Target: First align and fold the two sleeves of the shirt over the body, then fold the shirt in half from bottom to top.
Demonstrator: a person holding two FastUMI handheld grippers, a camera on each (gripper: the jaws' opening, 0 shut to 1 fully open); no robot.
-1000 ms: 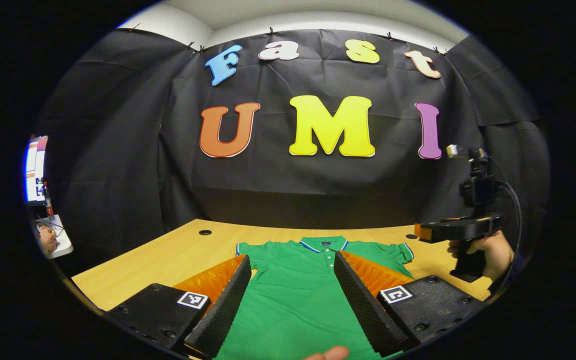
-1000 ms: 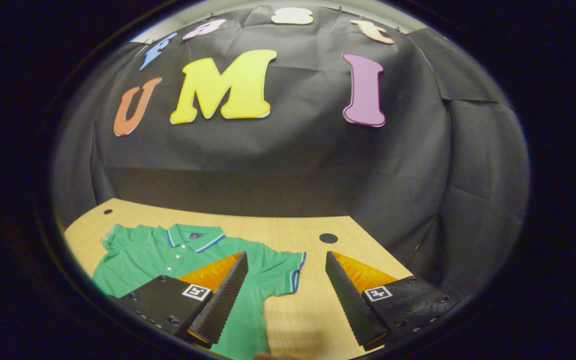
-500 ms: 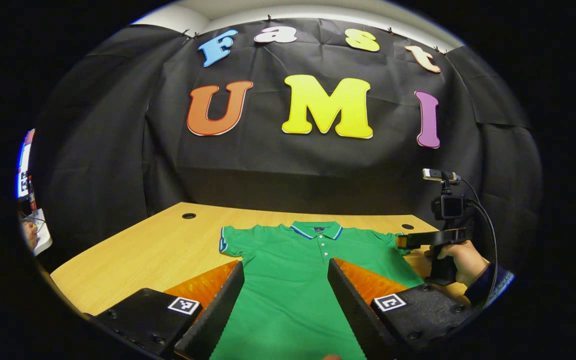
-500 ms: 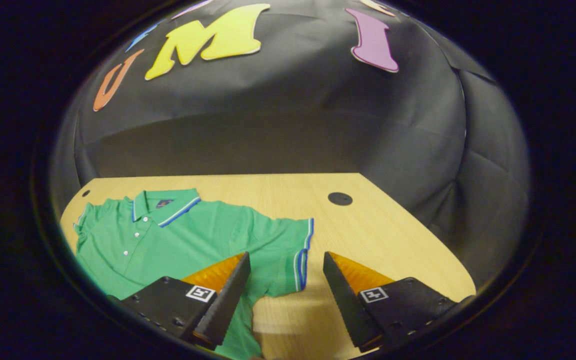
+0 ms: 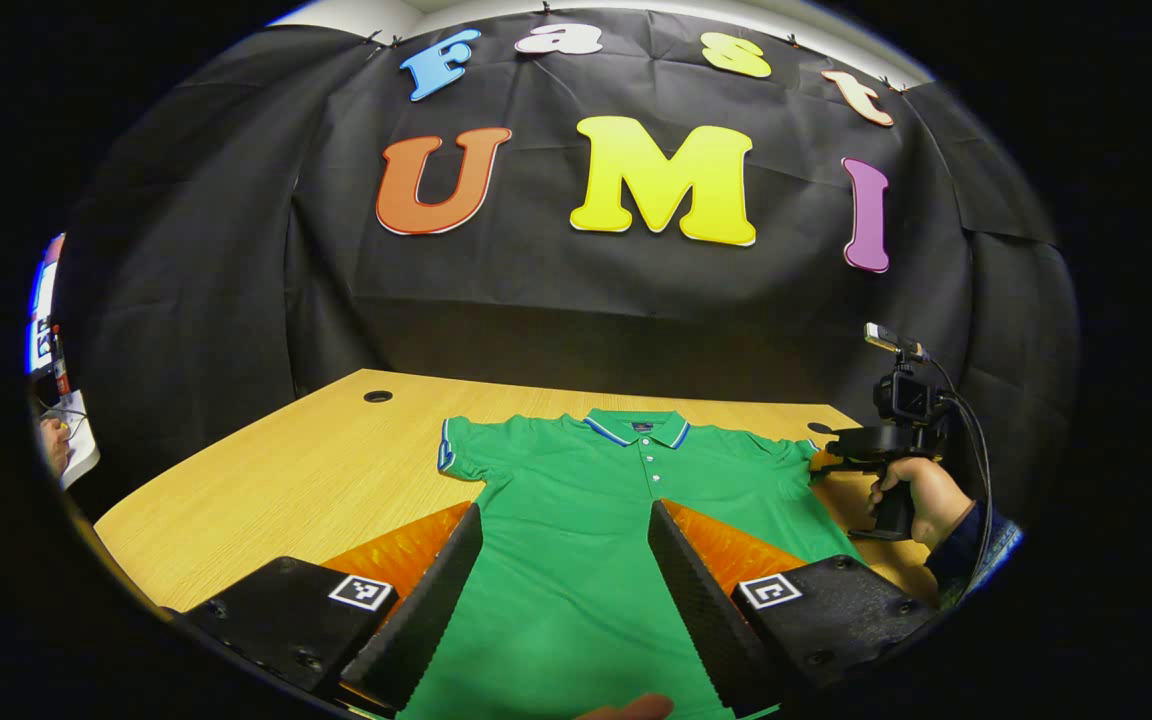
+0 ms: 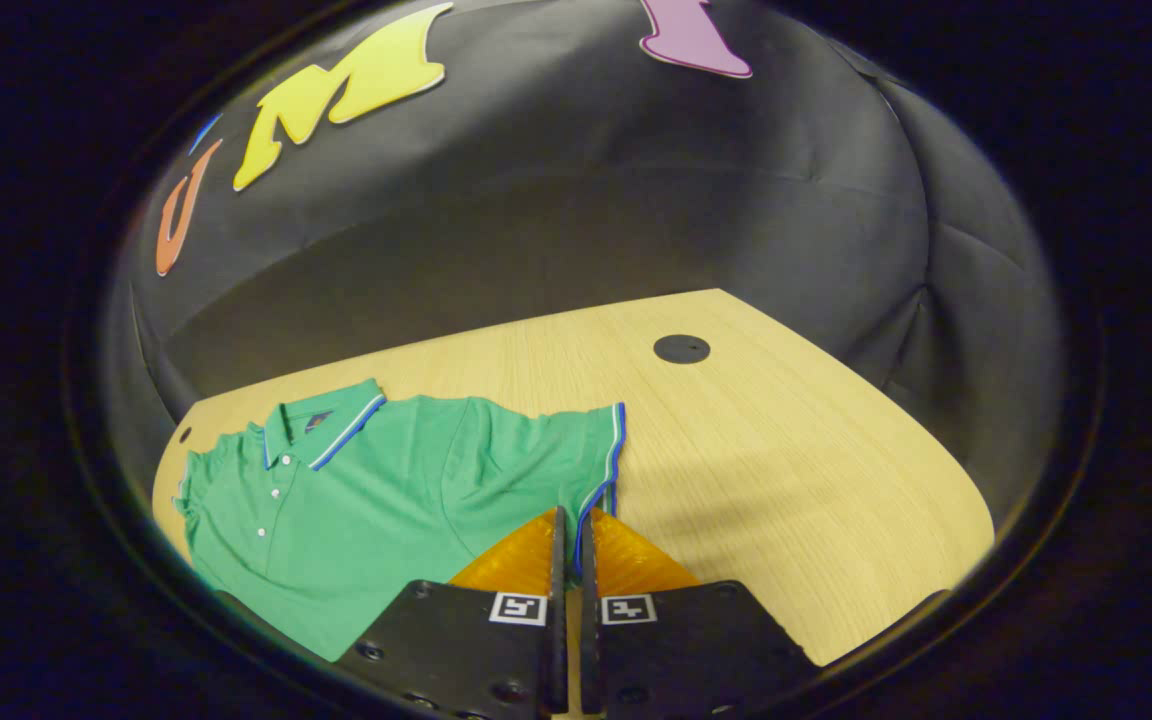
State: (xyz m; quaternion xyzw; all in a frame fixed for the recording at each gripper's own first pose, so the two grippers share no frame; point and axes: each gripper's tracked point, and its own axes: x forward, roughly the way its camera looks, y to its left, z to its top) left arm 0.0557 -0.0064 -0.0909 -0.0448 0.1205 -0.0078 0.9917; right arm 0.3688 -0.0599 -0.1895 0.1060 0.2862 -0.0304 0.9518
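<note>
A green polo shirt [image 5: 576, 560] with blue-and-white trim lies flat and face up on the wooden table [image 5: 286, 470], collar toward the wall. My left gripper [image 5: 564, 510] hovers open over the shirt's body, with cloth showing between its fingers. In the right gripper view the shirt [image 6: 376, 480] lies to the left, and my right gripper [image 6: 571, 515] is shut on the striped cuff of the near sleeve [image 6: 576, 445]. From the left gripper view, the right gripper [image 5: 826, 460] sits at that sleeve's end, held by a hand [image 5: 911, 495].
The table [image 6: 786, 450] has a round cable hole [image 6: 681, 348] beyond the sleeve and another hole [image 5: 377, 396] at the far left corner. Black cloth walls close the back and sides. A side desk with a screen [image 5: 46, 330] stands at far left.
My right gripper came down to the table and shut on the sleeve's cuff; it was open before. My left gripper stayed open over the shirt, drifting slightly.
</note>
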